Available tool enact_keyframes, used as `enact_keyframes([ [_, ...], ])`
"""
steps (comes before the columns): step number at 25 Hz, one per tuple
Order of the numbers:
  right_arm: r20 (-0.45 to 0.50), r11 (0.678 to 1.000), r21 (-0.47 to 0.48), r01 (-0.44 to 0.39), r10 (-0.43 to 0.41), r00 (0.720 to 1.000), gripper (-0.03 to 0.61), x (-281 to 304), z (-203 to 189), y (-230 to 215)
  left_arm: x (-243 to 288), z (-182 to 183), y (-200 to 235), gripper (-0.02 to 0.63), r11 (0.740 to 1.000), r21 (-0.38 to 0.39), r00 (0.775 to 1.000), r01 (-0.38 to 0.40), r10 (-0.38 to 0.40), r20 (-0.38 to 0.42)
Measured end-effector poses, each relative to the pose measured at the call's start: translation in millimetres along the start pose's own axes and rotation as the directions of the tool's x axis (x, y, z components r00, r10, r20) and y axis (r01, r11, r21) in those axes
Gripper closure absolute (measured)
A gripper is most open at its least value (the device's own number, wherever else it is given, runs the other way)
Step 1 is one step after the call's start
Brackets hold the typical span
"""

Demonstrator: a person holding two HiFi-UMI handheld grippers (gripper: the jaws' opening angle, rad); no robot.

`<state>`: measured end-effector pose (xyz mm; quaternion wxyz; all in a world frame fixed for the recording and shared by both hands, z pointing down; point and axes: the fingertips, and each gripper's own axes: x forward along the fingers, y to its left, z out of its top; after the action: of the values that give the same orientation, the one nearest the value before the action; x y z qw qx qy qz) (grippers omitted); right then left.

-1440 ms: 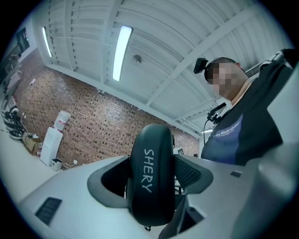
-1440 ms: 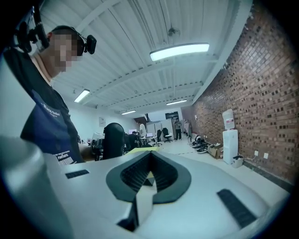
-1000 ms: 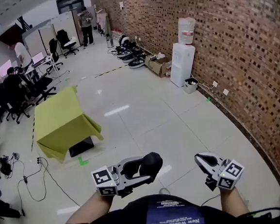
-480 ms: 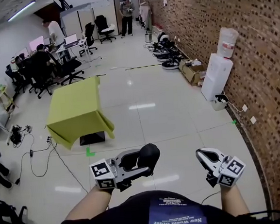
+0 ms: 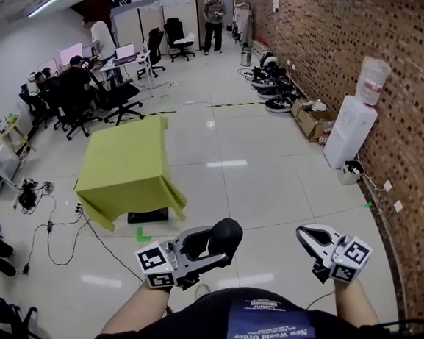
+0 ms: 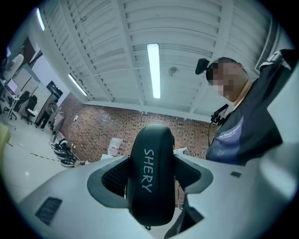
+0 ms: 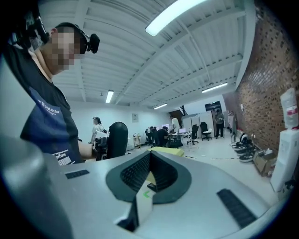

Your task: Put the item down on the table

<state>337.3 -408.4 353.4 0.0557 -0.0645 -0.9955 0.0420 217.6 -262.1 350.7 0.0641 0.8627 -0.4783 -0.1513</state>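
Observation:
My left gripper (image 5: 218, 252) is shut on a black oval case (image 5: 227, 236), held at chest height over the floor. In the left gripper view the case (image 6: 151, 177) stands upright between the jaws and shows white lettering. To the right, my right gripper (image 5: 306, 235) is shut with nothing in it; its jaws meet in the right gripper view (image 7: 150, 173). The table (image 5: 127, 169), draped in a yellow-green cloth, stands ahead and to the left, well apart from both grippers. It also shows far off, past the right gripper's jaws, as a yellow table (image 7: 166, 151).
A brick wall (image 5: 403, 74) runs along the right, with a water dispenser (image 5: 350, 134) and boxes and shoes (image 5: 287, 99) at its foot. Office chairs and desks with people (image 5: 79, 88) fill the far left. Cables (image 5: 47, 224) lie left of the table.
The head view has swung left, so the table now sits nearer the middle and the brick wall further right. Both grippers keep their pose, and the case stays clamped.

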Motion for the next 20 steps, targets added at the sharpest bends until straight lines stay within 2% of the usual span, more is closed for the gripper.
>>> enact_keyframes([
  [9,0.021,0.999,0.007,-0.033,0.033,0.999,0.591,175,33,-38,-84,68,142,0.316,0.999,0.021,0.999,-0.037,0.036,0.024],
  [16,-0.02,0.99,0.027,-0.139,0.14,0.99,0.591,276,30,-69,-117,91,222,0.316,0.991,0.028,0.991,-0.13,0.129,0.033],
  [20,-0.016,0.976,0.032,-0.218,0.218,0.976,0.591,325,33,-105,-123,96,264,0.316,0.975,0.032,0.975,-0.219,0.217,0.046],
])
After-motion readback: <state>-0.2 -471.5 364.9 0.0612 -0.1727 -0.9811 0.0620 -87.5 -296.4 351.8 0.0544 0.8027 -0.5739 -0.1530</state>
